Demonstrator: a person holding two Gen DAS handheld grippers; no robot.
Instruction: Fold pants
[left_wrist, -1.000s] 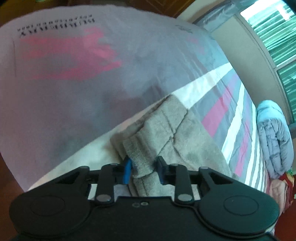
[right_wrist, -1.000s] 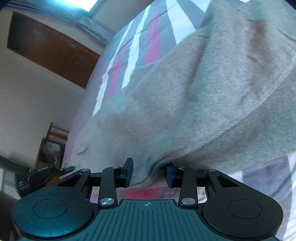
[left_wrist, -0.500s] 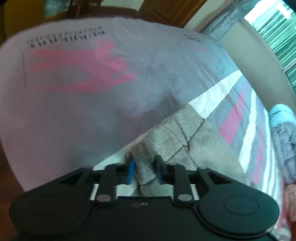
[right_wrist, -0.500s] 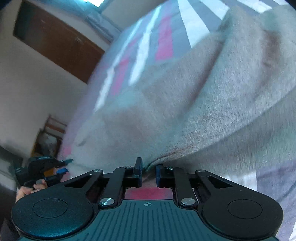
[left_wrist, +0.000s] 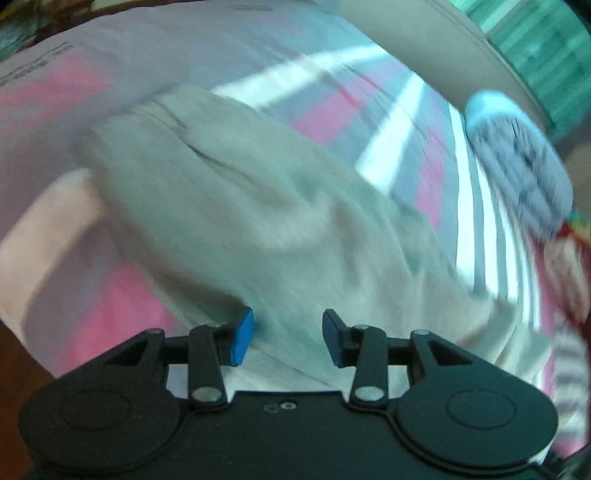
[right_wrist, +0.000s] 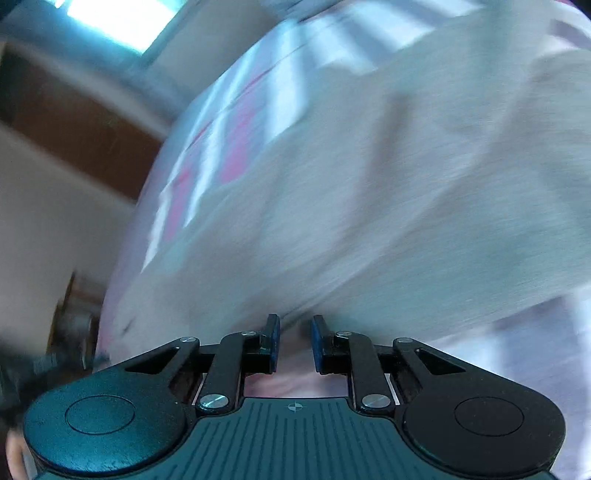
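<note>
The grey pants (left_wrist: 266, 206) are seen spread across a bed covered by a striped bedsheet (left_wrist: 402, 122) of grey, white and pink bands, and both views are smeared by motion blur, so fine detail cannot be made out. In the left wrist view, the left gripper (left_wrist: 288, 338) is held low over the near edge of the pants, its jaws set wide apart; grey cloth is seen in the gap between them, but the blue pads (left_wrist: 242, 339) are not pressed onto it, so nothing is gripped. The pants are shown running away from this gripper toward the top left, where a seam and a thicker hemmed end can be made out against the pale lilac part of the sheet. Beyond the pants, to the right and near the wall, a bundled blue-grey blanket (left_wrist: 517, 162) is seen lying on the bed. In the right wrist view, the right gripper (right_wrist: 294, 345) is held at the lower edge of the pants (right_wrist: 388, 192), which fill most of the picture above it. Its jaws are drawn narrow, with a small gap left between them; the hem of the cloth is seen just above the fingertips, and whether any fabric is pinched cannot be told. To the left of the pants in this view, the striped bedsheet (right_wrist: 236, 147) and a brown wooden door (right_wrist: 85, 125) are visible.
</note>
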